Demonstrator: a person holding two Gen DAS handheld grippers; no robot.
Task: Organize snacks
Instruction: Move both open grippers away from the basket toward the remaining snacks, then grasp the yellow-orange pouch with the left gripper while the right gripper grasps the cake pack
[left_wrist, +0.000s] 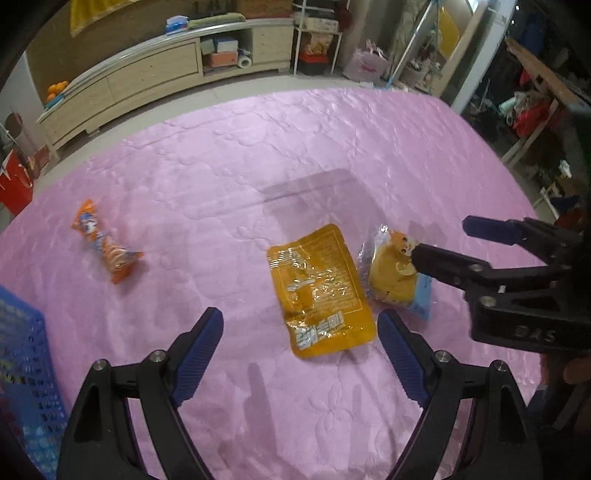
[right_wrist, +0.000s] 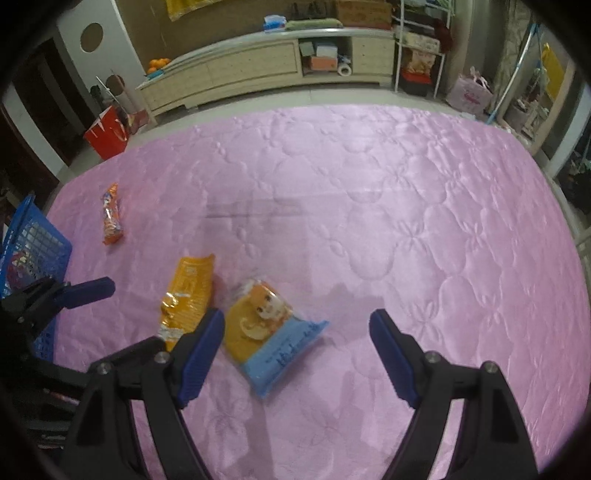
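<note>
- Right claw (right_wrist: 297, 354) spread wide, empty, poised over the blue-and-yellow cartoon-print snack pack (right_wrist: 271, 334); pack's long axis runs diagonally across the gap.
- Left claw (left_wrist: 301, 356) also apart, empty, nearest the flat amber foil pouch (left_wrist: 319, 291), just left of that pack.
- Orange wrapped biscuit roll (left_wrist: 105, 242) further left; blue mesh basket (right_wrist: 35, 243) beyond, on the pink quilted bed (right_wrist: 406, 221).

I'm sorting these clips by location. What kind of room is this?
Probably a lived-in home room, a bedroom or living room used for storage. Snacks lie on a pink quilted satin bedspread, a long pale wooden cabinet lines the far wall, and a cluttered white metal shelf rack stands beside it.
</note>
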